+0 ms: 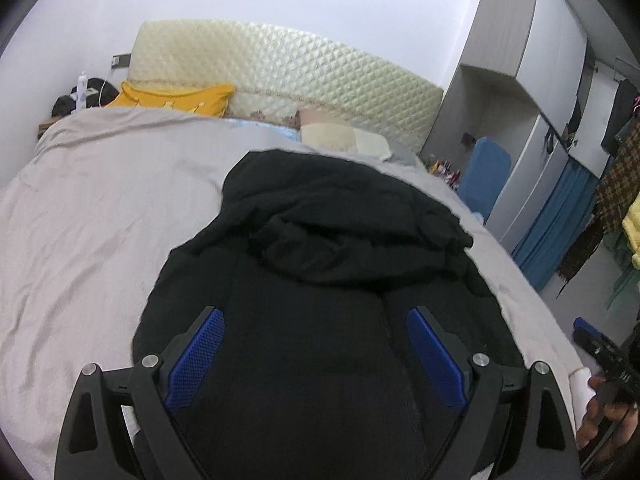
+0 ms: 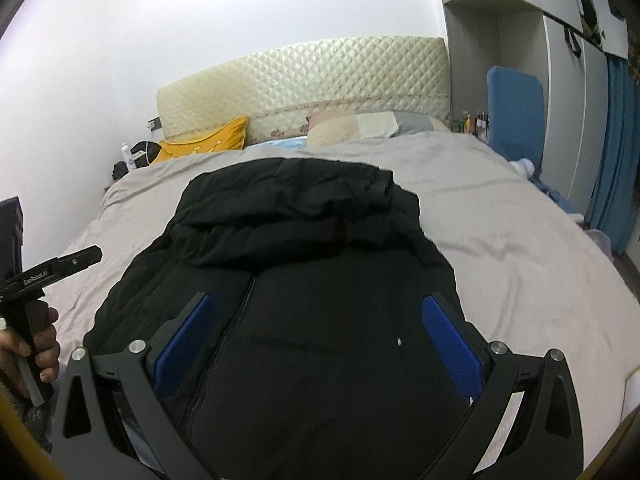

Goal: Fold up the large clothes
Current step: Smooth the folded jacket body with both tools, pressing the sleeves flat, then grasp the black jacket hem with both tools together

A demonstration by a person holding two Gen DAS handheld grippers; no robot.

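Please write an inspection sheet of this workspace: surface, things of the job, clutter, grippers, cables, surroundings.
Surface: bed with grey cover, wrinkled.
Job's things: black jacket lying on the cover, partly folded, upper part doubled over; zipper visible.
Clutter: yellow pillow and patchwork pillow at the headboard.
Grippers: left gripper and right gripper, jaws open, over the jacket, holding nothing.
Cables: white cable beside the bed head.
Surroundings: grey wardrobe, blue curtain, hanging clothes.
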